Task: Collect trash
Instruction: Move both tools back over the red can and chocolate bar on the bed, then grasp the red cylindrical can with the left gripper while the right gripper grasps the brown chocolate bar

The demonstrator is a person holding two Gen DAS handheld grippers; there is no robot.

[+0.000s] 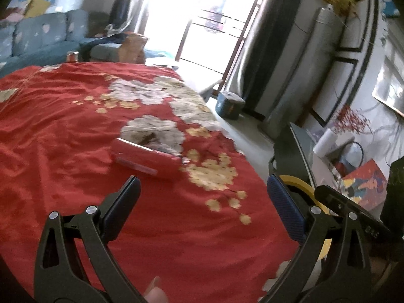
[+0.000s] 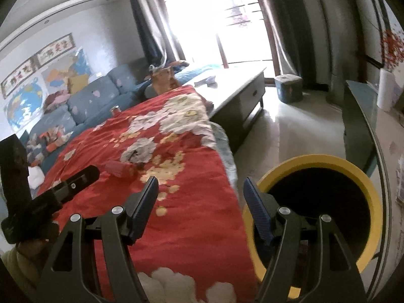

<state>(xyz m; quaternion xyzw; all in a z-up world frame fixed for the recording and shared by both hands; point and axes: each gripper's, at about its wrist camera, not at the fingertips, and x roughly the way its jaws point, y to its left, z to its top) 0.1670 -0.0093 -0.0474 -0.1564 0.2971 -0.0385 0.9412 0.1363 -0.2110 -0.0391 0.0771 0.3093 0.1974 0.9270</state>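
Observation:
A flat red packet (image 1: 147, 159) lies on the red flowered bedspread (image 1: 63, 131), just beyond my left gripper (image 1: 202, 189), which is open and empty above the spread. The packet also shows in the right wrist view (image 2: 119, 168), ahead and to the left of my right gripper (image 2: 200, 186), which is open and empty over the bed's right edge. A yellow-rimmed black bin (image 2: 320, 217) stands on the floor beside the bed, right of the right gripper; its rim shows in the left wrist view (image 1: 298, 180). The left gripper's body shows in the right wrist view (image 2: 63, 189).
A blue sofa (image 2: 96, 101) with clutter runs along the bed's far left. A low grey table (image 2: 242, 93) stands beyond the bed, a blue stool (image 2: 289, 88) near the window. A glass-topped cabinet (image 2: 363, 126) with a paper roll (image 2: 386, 93) lines the right wall.

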